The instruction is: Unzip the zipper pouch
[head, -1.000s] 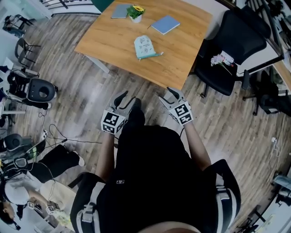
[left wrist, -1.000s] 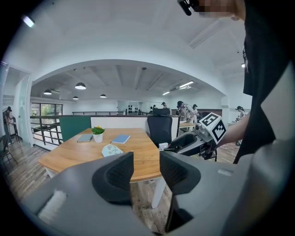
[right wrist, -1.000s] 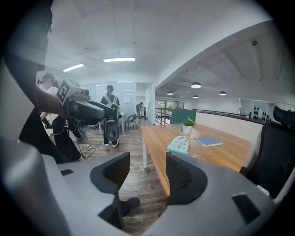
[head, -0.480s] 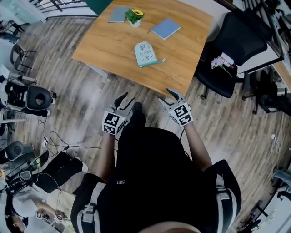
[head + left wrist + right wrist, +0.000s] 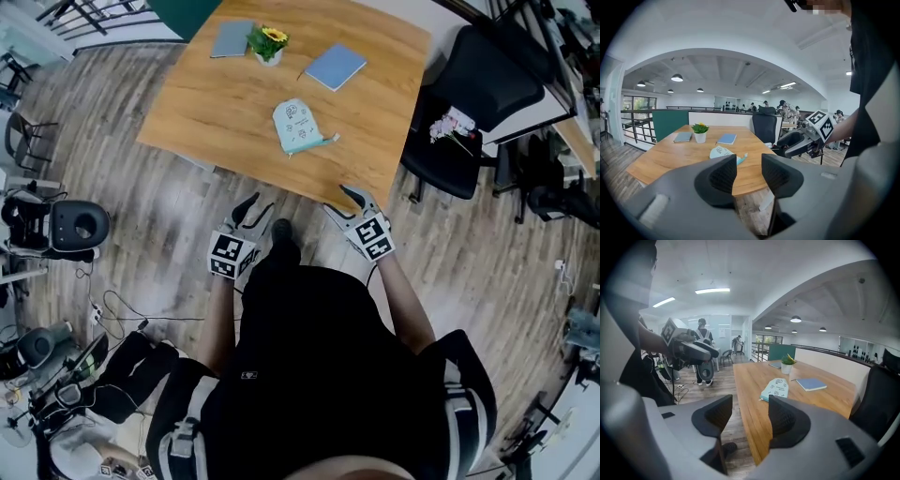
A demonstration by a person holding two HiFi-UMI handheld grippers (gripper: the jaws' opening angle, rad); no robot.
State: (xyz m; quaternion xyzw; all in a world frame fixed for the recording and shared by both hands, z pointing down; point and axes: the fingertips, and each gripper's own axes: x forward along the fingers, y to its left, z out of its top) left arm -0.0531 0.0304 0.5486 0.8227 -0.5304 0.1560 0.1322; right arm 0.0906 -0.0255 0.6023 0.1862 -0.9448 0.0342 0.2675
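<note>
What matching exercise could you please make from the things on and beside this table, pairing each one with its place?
Things:
1. zipper pouch
2. potted plant
3. blue notebook
4. office chair

Places:
A. on the floor, off the right side of the table
B. at the table's far edge, in a white pot
C. near the table's middle, nearest the person
D. lying flat just right of the plant

Pairs: 1-C; 2-B; 3-D; 4-A.
</note>
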